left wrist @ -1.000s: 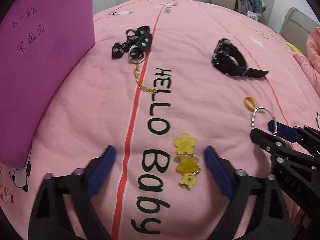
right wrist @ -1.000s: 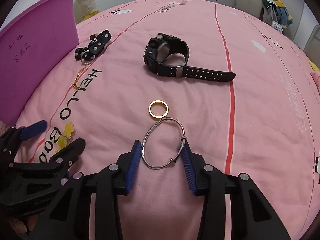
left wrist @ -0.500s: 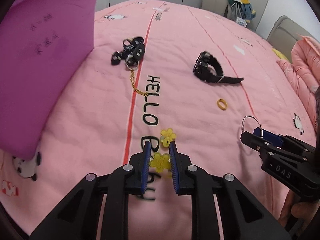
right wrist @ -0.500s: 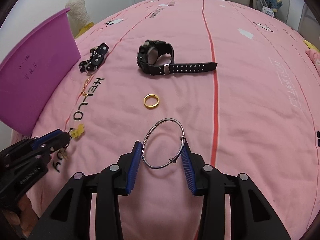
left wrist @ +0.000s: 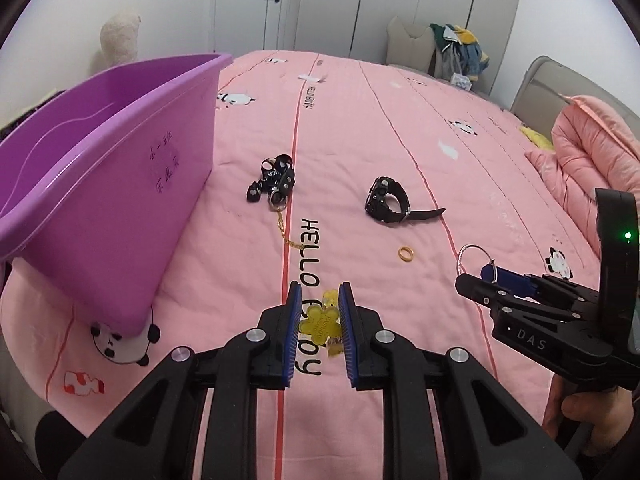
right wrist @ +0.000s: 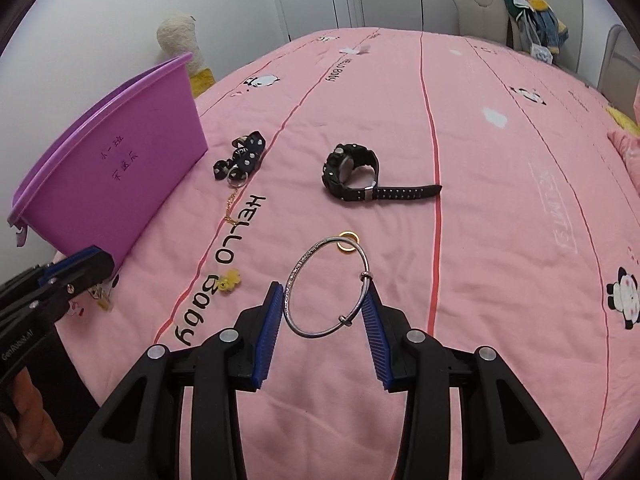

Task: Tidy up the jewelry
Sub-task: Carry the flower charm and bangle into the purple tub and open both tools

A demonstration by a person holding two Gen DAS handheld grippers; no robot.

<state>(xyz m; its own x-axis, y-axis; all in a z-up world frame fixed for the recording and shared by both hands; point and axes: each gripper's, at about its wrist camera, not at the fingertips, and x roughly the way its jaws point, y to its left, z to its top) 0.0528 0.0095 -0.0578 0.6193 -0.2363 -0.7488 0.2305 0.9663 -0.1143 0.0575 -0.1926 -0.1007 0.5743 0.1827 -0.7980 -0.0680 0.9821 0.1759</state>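
Observation:
My left gripper [left wrist: 319, 300] is shut on a yellow flower clip [left wrist: 319, 323] and holds it above the pink bedspread; another yellow flower clip [right wrist: 229, 280] lies on the bed. My right gripper [right wrist: 326, 300] is shut on a silver bangle [right wrist: 328, 286] held above the bed, also seen in the left wrist view [left wrist: 476, 260]. A gold ring [right wrist: 347, 241], a black watch [right wrist: 356, 174], a black studded strap [right wrist: 240, 156] and a thin gold chain [right wrist: 231, 207] lie on the bed. A purple bin [left wrist: 96, 184] stands at the left.
A folded pink quilt [left wrist: 596, 152] lies at the bed's right edge. A plush toy [right wrist: 180, 40] sits behind the bin. Chairs with clothes [left wrist: 448, 52] stand by the far wall.
My left gripper closed on the yellow flower clip and lifted it. My right gripper rose with the bangle. Both views now look from higher up.

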